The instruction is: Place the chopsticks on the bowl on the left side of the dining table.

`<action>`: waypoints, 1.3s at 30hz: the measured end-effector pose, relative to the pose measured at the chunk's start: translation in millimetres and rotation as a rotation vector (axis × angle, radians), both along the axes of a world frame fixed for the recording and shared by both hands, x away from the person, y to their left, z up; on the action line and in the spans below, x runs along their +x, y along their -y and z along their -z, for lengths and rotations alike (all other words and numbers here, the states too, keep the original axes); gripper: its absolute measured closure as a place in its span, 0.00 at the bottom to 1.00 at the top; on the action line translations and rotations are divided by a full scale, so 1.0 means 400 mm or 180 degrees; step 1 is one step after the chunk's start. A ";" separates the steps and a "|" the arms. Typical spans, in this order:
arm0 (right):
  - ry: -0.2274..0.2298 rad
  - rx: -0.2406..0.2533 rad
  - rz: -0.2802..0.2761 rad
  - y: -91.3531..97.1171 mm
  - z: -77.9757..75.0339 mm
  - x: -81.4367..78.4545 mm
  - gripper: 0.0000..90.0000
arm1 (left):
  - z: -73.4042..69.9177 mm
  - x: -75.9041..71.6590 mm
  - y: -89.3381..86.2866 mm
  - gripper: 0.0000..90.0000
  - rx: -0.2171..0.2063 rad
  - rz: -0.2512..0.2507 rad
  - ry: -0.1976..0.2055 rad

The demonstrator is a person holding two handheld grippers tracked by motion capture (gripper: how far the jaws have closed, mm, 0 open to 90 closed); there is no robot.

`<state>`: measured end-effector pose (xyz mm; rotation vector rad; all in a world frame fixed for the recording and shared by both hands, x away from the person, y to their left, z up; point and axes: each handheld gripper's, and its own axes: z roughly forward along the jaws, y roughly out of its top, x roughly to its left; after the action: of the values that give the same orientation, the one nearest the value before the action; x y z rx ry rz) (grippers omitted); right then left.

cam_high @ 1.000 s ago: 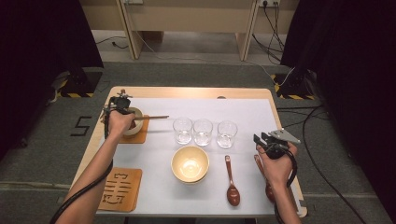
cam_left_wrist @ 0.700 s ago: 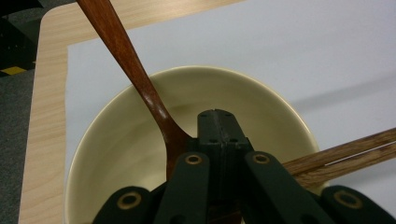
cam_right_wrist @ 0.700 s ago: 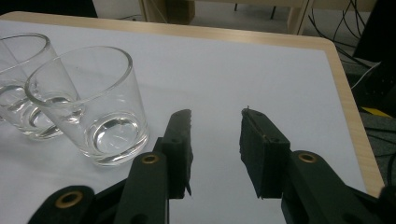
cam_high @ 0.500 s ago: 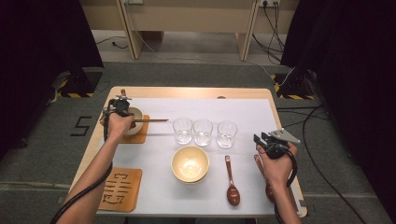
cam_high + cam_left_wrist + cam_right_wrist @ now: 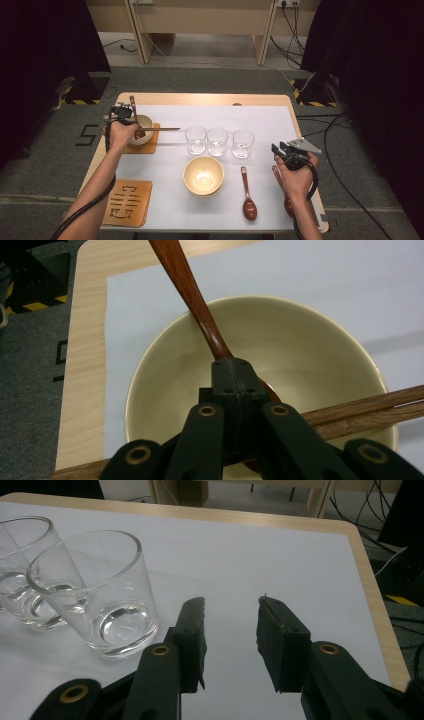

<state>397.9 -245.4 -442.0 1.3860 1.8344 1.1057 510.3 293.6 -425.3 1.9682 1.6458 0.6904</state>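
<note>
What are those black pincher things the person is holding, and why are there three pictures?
They are hand-held grabbers. One picture looks down from above; the other two come from little cameras riding on each grabber. The left gripper is squeezed shut on a brown wooden spoon, holding it in a cream bowl that has chopsticks lying across it. The right gripper is open and holds nothing, near three glasses. The table also has another bowl, two more spoons and a wooden coaster.

Wooden surface under a white sheet.
Carrying three glasses at centre, a bowl below, two spoons lower right, coasters at left.
</note>
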 end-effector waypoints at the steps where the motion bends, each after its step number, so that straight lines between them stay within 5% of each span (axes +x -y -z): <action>1: 0.0001 -0.0002 0.0004 0.001 0.000 0.000 0.71 | 0.001 -0.001 -0.001 0.99 -0.0005 -0.0012 -0.0001; 16: 0.0000 -0.0007 0.0008 0.001 0.000 -0.001 0.71 | -0.011 -0.012 -0.018 0.98 -0.0033 -0.0036 0.0158; 22: -0.0004 0.0002 0.0015 0.001 0.000 -0.001 0.71 | -0.038 -0.046 -0.071 0.98 -0.0070 -0.0109 0.0295; 32: -0.0002 0.0005 0.0026 0.001 0.001 0.000 0.71 | -0.048 -0.090 -0.163 0.98 0.0052 -0.0320 0.0375; 39: -0.0028 0.0004 0.0021 -0.002 0.002 -0.001 0.71 | -0.021 -0.104 -0.204 0.98 0.0105 -0.0435 0.0283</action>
<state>397.5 -244.5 -442.6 1.3987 1.8342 1.0992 468.8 375.4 -416.7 1.8322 1.7368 0.8487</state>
